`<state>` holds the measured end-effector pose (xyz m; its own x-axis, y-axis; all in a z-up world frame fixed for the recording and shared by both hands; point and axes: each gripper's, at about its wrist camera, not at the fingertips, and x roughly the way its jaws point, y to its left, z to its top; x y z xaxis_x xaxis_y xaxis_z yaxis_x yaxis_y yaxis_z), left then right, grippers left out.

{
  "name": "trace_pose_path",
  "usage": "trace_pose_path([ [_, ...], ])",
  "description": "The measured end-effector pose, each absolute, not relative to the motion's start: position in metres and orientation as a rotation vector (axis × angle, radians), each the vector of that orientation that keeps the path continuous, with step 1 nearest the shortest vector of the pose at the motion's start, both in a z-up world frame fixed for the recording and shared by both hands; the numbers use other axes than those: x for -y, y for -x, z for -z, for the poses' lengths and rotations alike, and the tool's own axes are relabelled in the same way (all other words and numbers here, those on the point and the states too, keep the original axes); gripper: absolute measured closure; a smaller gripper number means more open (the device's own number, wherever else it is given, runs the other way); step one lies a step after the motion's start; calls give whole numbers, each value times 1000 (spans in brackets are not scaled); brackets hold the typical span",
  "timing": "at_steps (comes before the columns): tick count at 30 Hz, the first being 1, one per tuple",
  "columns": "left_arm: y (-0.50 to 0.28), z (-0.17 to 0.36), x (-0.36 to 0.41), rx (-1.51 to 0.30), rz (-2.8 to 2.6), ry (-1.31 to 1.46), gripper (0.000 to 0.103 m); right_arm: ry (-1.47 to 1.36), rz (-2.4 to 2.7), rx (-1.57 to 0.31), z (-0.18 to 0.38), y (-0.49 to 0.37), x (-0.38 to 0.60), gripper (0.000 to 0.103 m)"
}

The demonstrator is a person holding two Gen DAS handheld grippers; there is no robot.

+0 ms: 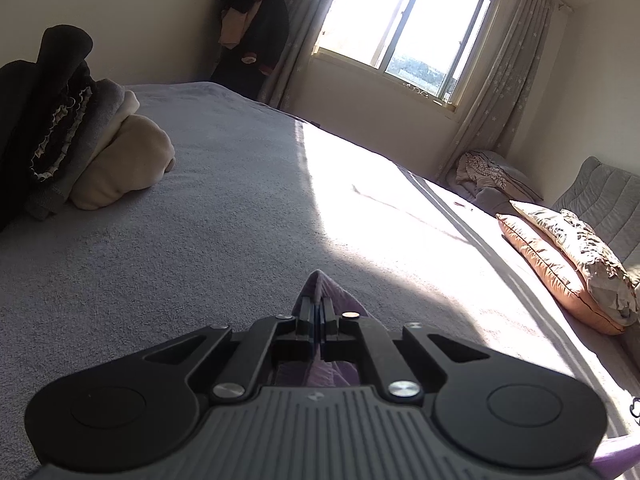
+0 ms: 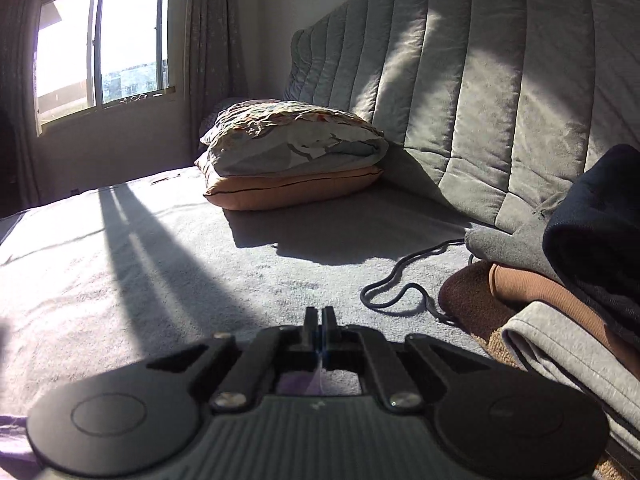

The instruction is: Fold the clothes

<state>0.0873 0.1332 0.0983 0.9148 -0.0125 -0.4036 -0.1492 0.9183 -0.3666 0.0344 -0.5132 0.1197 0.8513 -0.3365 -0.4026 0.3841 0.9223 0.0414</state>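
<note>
A purple garment hangs in my left gripper, which is shut on it; a fold of the cloth pokes out past the fingertips and more shows under the jaws. In the right wrist view the same purple garment lies beneath my right gripper. That gripper is shut, with a thin pale edge of the cloth running between its jaws. Both grippers hover low over the grey bed cover, pointing slightly down. Most of the garment is hidden below the gripper bodies.
Folded clothes are stacked at the left. Another pile of clothes lies at the right, beside a black cord. Two pillows rest against the padded grey headboard. The window throws sun across the bed.
</note>
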Motion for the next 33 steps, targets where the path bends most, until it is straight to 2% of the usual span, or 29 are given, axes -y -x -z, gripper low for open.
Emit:
trace_pose_path([
  [10, -75, -110, -138, -314, -28, 486, 102, -75, 392, -307, -189, 43, 481, 102],
  [15, -90, -98, -142, -360, -79, 491, 102, -150, 416, -471, -151, -8, 499, 102],
  [18, -99, -91, -143, -385, -106, 494, 102, -95, 455, -526, -119, -45, 498, 102],
  [22, -107, -86, -146, -397, -125, 478, 102, -97, 482, -525, -95, -76, 492, 102],
  [33, -109, -79, -151, -429, -140, 396, 102, -35, 491, -540, -74, -112, 488, 102],
])
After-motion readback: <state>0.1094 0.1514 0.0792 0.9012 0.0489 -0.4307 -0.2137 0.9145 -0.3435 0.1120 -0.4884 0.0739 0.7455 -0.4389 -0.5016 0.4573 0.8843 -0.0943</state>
